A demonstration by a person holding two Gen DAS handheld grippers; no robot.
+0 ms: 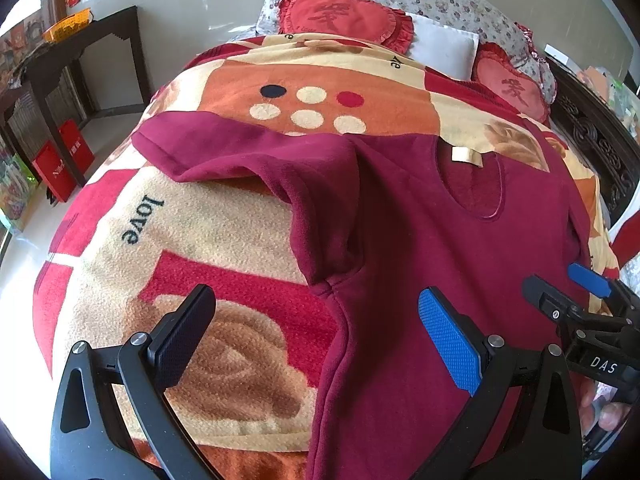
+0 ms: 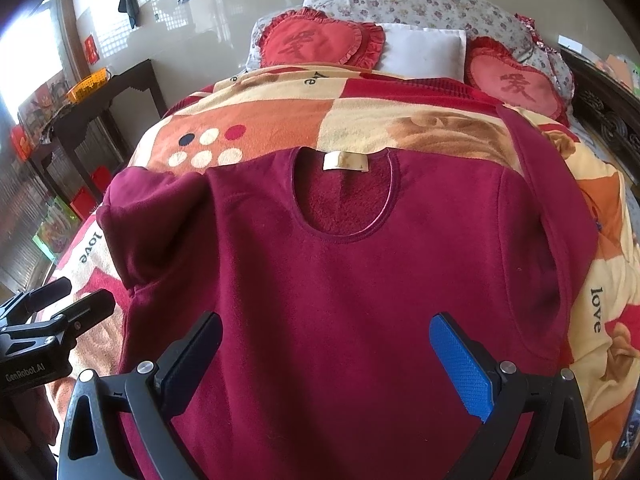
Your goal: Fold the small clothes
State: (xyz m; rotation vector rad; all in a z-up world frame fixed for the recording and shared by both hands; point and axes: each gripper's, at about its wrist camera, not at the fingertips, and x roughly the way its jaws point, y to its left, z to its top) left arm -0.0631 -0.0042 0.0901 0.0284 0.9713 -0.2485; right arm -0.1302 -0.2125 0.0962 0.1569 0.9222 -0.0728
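Both grippers gape wide, empty — left gripper (image 1: 316, 336) over the maroon shirt's (image 2: 340, 300) sleeve-side edge, right gripper (image 2: 326, 356) over its chest. We see the shirt flat on the blanket (image 1: 224, 232); only the right view shows its full neckline.

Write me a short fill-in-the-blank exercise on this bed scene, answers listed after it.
1. The maroon top lies spread on a fleece blanket printed with the word ____.
2. The fingers of the right gripper stand ____, holding nothing.
3. A pale label sits at the back of the top's ____.
4. The white pillow lies between two red ____-shaped cushions.

Missing words: love; open; neckline; heart
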